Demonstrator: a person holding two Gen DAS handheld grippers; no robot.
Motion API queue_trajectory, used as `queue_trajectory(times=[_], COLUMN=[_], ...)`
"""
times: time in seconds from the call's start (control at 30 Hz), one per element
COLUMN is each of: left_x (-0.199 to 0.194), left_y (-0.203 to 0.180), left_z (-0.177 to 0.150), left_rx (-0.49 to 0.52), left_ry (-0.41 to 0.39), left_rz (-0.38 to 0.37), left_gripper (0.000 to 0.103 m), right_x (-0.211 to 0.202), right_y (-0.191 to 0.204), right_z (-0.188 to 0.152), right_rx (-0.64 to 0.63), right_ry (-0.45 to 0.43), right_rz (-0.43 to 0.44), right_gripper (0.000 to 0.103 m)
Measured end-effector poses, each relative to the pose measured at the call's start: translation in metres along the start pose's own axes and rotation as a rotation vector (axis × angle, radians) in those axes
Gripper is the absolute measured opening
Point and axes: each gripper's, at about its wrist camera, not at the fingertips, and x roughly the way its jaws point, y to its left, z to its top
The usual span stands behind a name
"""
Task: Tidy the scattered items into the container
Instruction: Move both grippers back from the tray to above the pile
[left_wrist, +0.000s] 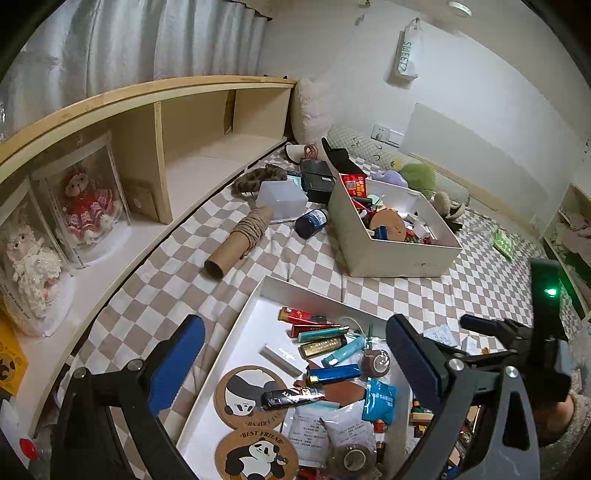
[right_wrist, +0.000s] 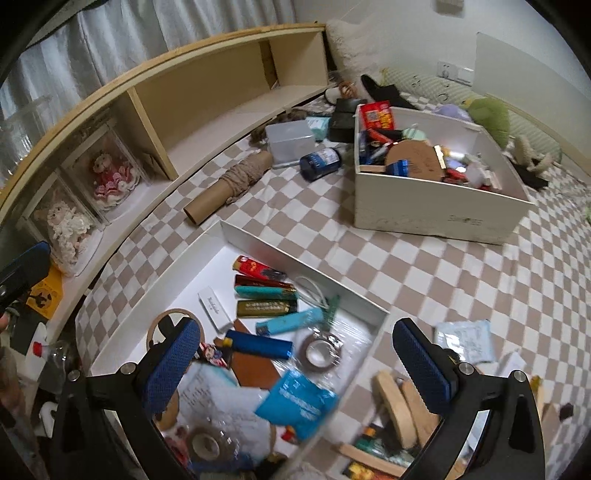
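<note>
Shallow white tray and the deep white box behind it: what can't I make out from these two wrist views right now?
- Shallow white tray: near end cut off by the bottom edge and hidden by gripper frames, both views.
- Blue foil packet: motion-blurred in the right wrist view, print unreadable.
- Deep white cardboard box: lower contents hidden by its front wall.
- Wooden blocks: partly behind the right gripper finger.

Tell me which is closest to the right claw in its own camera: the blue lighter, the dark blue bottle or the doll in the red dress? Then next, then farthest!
From the right claw:
1. Blue lighter, in the shallow tray just ahead.
2. Dark blue bottle, lying on the checked cloth beside the deep box.
3. Doll in the red dress, on the shelf, far left.
</note>
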Motion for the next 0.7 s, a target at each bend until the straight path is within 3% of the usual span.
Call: queue_trajectory(times=[0.7], left_x=[-0.009], left_y=[-0.082], left_z=[-0.014], left_rx=[0.151], left_ry=[0.005], left_rz=[-0.055], left_gripper=[0.099], right_x=[-0.113], right_y=[-0.067], right_z=[-0.044], right_rx=[0.104], right_ry=[-0.147], right_rz=[-0.138], right_gripper=[0.103])
